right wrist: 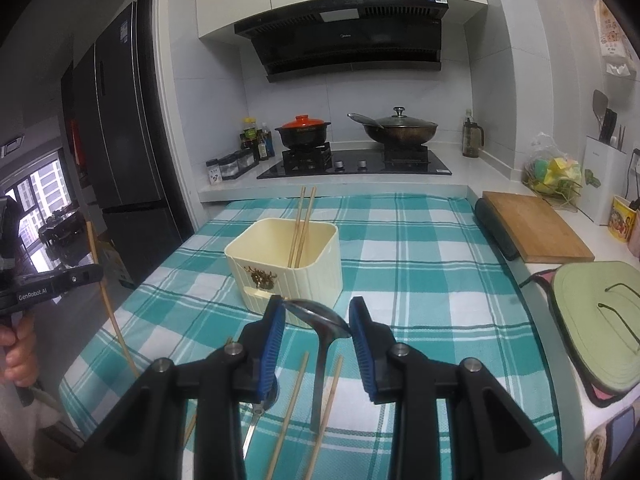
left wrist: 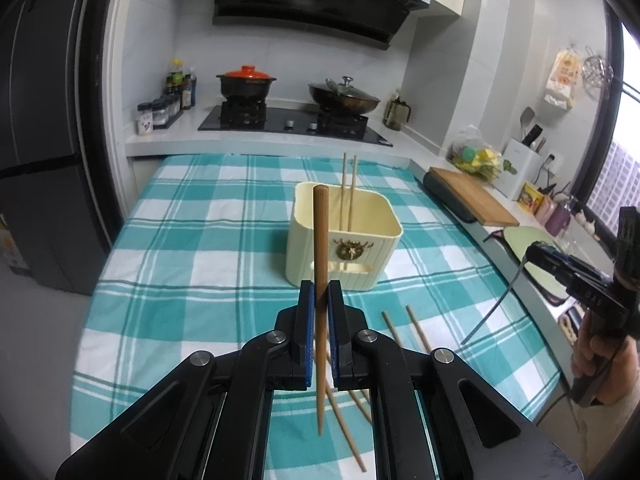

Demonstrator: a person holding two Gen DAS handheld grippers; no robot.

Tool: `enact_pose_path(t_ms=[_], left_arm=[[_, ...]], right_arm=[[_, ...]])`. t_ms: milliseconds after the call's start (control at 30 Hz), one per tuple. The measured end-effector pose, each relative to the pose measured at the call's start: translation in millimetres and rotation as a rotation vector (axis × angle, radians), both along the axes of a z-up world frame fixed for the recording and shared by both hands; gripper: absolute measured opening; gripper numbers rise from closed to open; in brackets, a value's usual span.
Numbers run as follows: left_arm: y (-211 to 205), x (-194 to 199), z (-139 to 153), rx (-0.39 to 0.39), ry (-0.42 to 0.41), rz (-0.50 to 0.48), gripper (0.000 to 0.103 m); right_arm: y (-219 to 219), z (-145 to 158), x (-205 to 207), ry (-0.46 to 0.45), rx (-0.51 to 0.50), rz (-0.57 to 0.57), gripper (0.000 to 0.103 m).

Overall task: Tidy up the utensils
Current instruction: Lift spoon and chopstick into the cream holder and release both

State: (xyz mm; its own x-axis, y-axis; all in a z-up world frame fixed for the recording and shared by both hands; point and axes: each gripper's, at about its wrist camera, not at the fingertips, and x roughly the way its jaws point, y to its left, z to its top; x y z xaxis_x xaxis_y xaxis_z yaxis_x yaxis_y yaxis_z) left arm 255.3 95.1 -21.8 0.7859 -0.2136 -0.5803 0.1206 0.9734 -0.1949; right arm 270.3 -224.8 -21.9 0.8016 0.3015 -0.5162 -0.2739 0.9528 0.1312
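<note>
A cream utensil holder [left wrist: 344, 240] stands on the checked cloth with two chopsticks [left wrist: 349, 192] upright inside; it also shows in the right wrist view [right wrist: 288, 268]. My left gripper [left wrist: 320, 292] is shut on a brown chopstick [left wrist: 320, 264], held upright in front of the holder. My right gripper [right wrist: 316, 316] holds a metal spoon [right wrist: 324, 332] by its bowl, handle hanging down, just in front of the holder. Loose chopsticks [right wrist: 296, 400] lie on the cloth below it.
A teal checked cloth [left wrist: 192, 240] covers the table. A wooden cutting board [right wrist: 536, 228] and a green mat [right wrist: 592, 320] lie on the counter to the right. The stove with pots [right wrist: 352, 152] is behind. A fridge [right wrist: 120, 140] stands left.
</note>
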Motion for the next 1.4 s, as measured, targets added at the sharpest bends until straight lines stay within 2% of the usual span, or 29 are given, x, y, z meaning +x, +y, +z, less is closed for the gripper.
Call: enact_pose_path(t_ms=[167,367,533,667,767,867,1100,1267,1400], left_arm=[[-1.7,14.1,20.4,-0.018,-0.014,-0.022,0.005],[-6.5,44.1,69.8,-0.005,-0.098,-0.033,0.005],[-14.7,89.0,107.1,-0.007,-0.163,-0.032,0.005],[-22.9,134.9,114.4,-0.011,-0.188,-0.016,0.005],[-27.3,169.8,103.6,-0.004,-0.182,0.014,0.005],[-31.7,201.5,81.9,0.004,-0.148,0.035,0.005],[-41.0,253.1,18.2,0.010,0.001,0.035,0.005],[-47.2,270.7,-22.7,0.024,0.098,0.032,0.005],[-53.5,279.9,-42.1,0.050,0.141,0.027,0.006]], right_arm=[[3.4,14.9,17.6,-0.001,0.013,0.020,0.034],[14.1,43.6,50.8,-0.017,0.015,0.053,0.033],[21.2,71.0,93.2,-0.034,0.039,0.058,0.033],[33.7,84.9,130.4,-0.045,0.061,0.077,0.033],[46.1,84.2,156.7,-0.050,0.057,0.086,0.033],[57.5,71.0,181.4,-0.033,0.044,0.093,0.033],[68.5,10.8,236.4,0.137,0.048,0.096,0.033],[65.6,-33.1,264.8,0.249,0.060,0.057,0.033],[64.3,-54.5,279.6,0.297,0.057,0.036,0.028]])
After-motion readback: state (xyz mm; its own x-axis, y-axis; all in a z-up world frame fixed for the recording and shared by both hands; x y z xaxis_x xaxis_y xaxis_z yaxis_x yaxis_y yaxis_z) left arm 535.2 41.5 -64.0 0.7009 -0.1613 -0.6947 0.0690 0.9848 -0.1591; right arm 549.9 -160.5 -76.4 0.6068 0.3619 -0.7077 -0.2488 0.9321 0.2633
